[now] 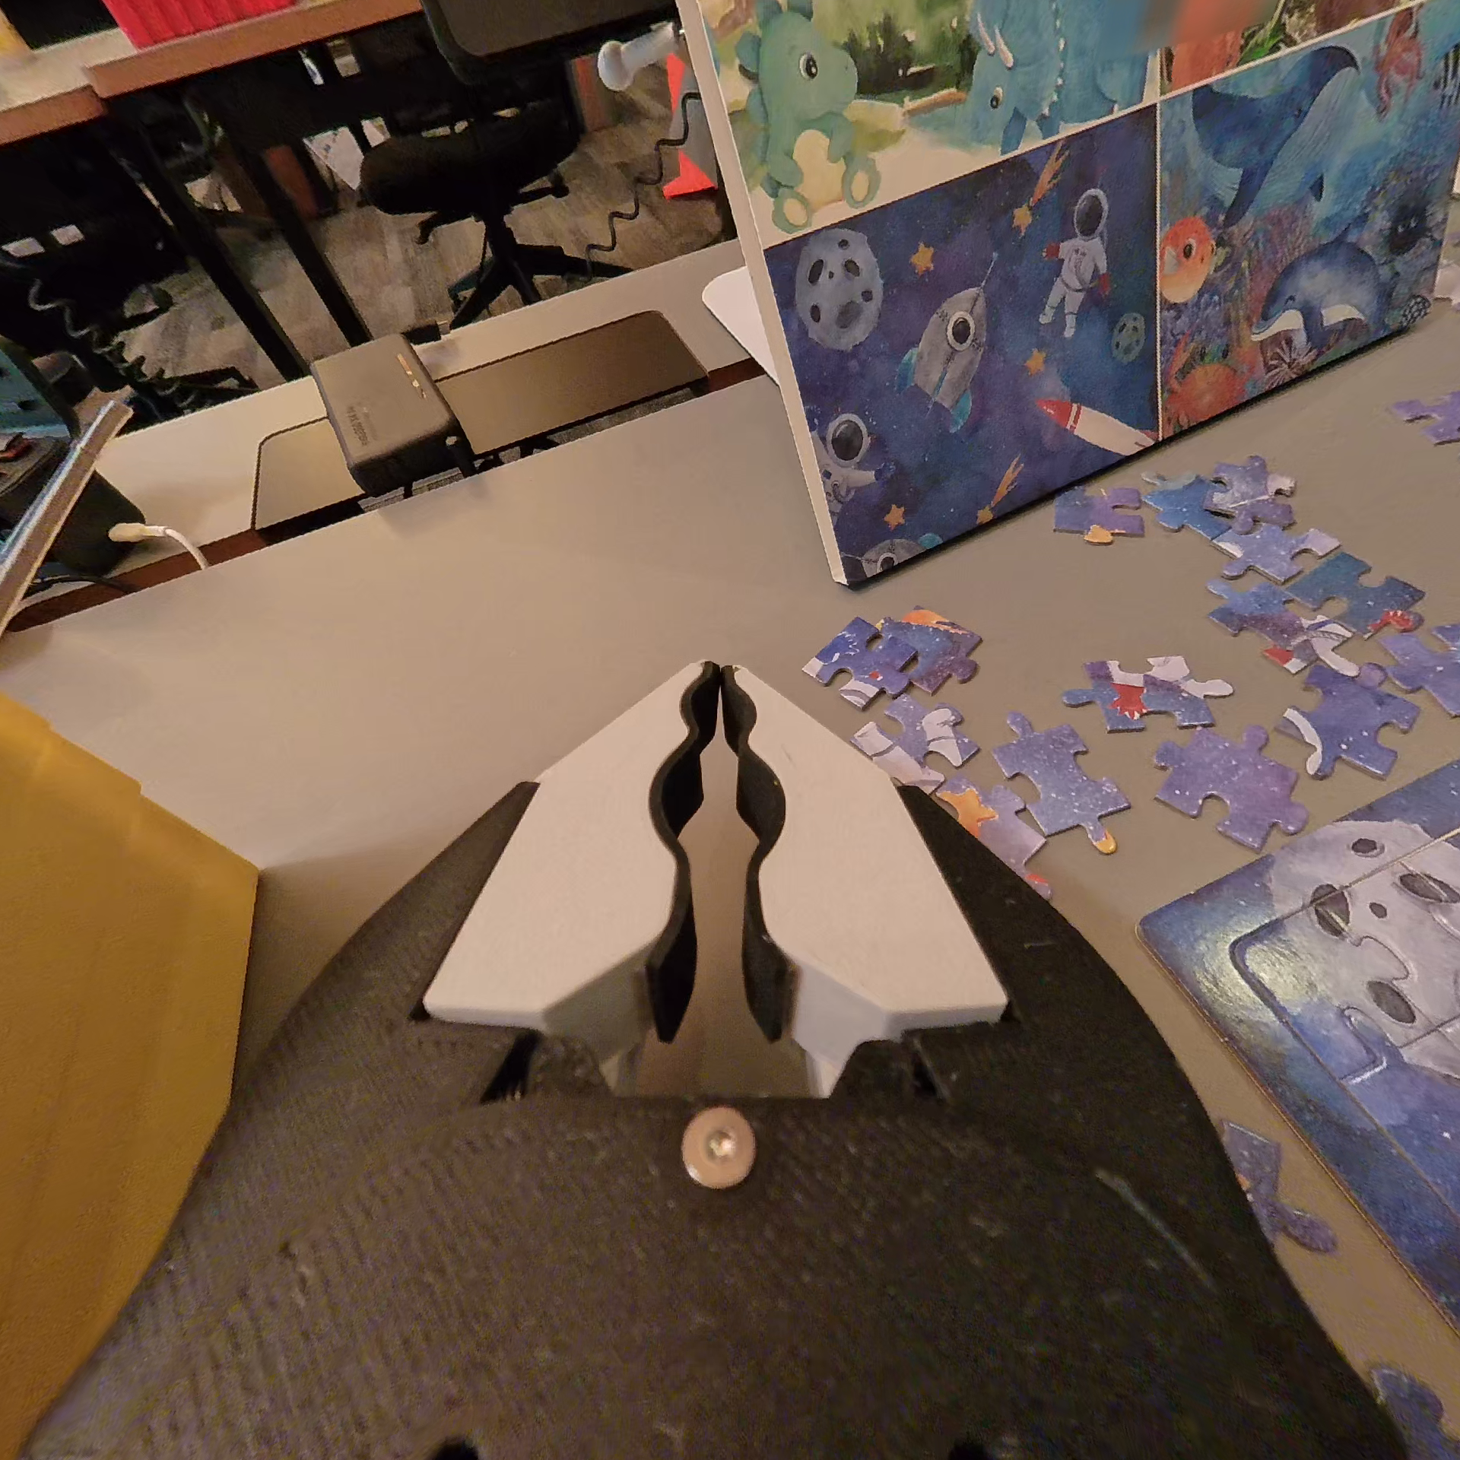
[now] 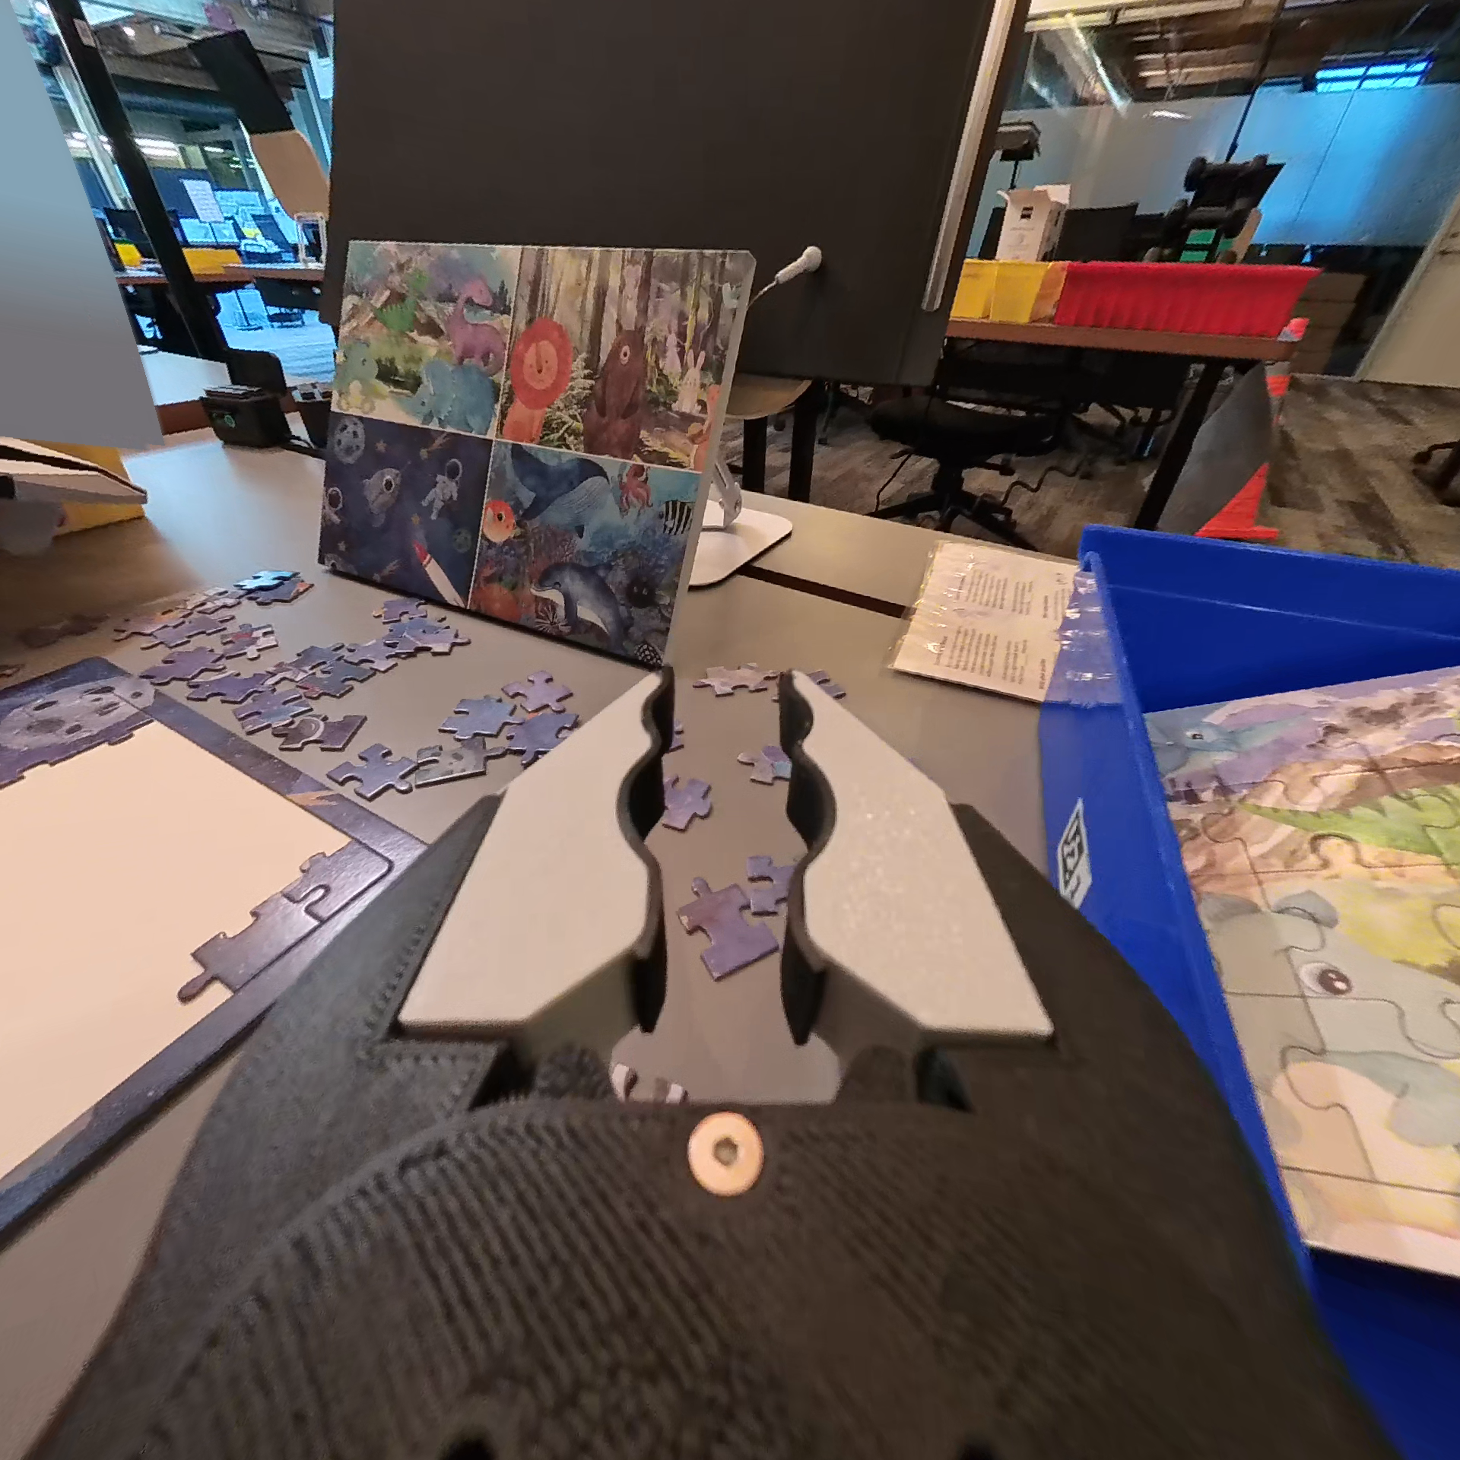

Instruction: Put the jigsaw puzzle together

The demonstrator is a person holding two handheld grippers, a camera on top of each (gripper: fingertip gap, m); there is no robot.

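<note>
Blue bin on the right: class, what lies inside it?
Inside the blue bin lies a puzzle board with dinosaur art, its pieces joined. It covers the bin's floor, so anything beneath it cannot be seen.

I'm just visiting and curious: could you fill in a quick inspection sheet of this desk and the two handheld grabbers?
Surface: grey table, bare ahead of the left gripper.
Puzzle things: loose blue-purple puzzle pieces scattered flat; puzzle tray with only border pieces in; picture box standing upright.
Clutter: blue bin holding a finished puzzle board; bagged sheet; yellow envelope.
Grippers: left gripper shut, nothing between the tips; right gripper open above loose pieces, holding nothing.
Cables: white cable, coiled black cord.
Surroundings: office chairs, desks, red and yellow bins.
</note>
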